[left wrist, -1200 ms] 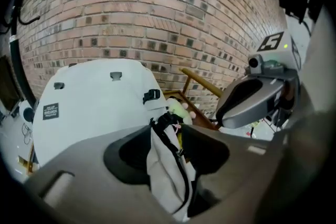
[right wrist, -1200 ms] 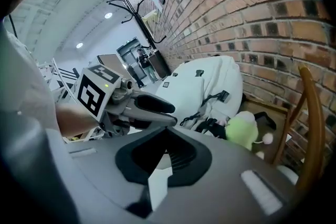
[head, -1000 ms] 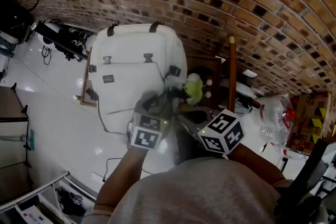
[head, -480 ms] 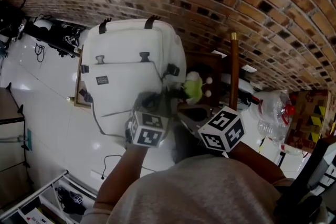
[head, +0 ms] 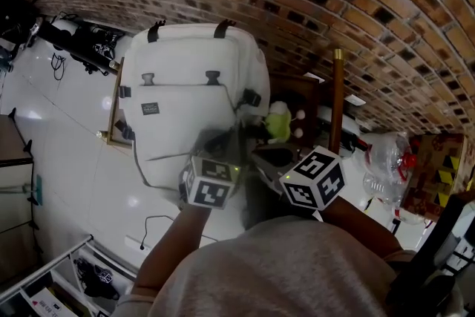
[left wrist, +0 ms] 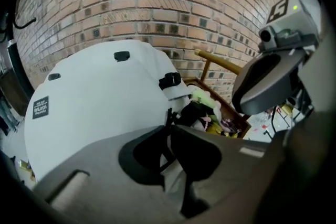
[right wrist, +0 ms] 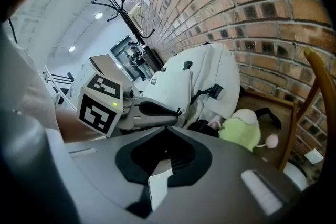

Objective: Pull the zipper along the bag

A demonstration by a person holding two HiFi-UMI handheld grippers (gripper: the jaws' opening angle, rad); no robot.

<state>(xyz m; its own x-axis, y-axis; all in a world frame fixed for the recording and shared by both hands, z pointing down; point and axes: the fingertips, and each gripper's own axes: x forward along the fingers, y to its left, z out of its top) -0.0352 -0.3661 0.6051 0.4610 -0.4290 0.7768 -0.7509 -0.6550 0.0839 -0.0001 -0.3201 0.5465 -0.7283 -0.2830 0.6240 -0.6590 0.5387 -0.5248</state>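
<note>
A white backpack (head: 185,96) leans upright against the brick wall. My left gripper (left wrist: 169,127) is at the bag's lower right side. Its jaws are closing, and their tips come together on a thin black zipper pull (left wrist: 168,115) that hangs from the bag's side seam. In the head view only its marker cube (head: 211,183) and a blurred grey body show. My right gripper (right wrist: 166,131) hovers to the right of the left one, away from the bag. Its jaws are shut with nothing from the bag between them. From there I see the left gripper (right wrist: 177,112) touching the bag (right wrist: 178,81).
A green plush toy (head: 279,122) lies on a wooden chair (head: 336,96) just right of the bag. Cables and dark equipment (head: 82,48) sit on the white floor at the left. Plastic bags (head: 390,167) lie at the right.
The bag's place in the head view shifts slightly as the head moves. Both grippers keep their places by the bag's lower right side.
</note>
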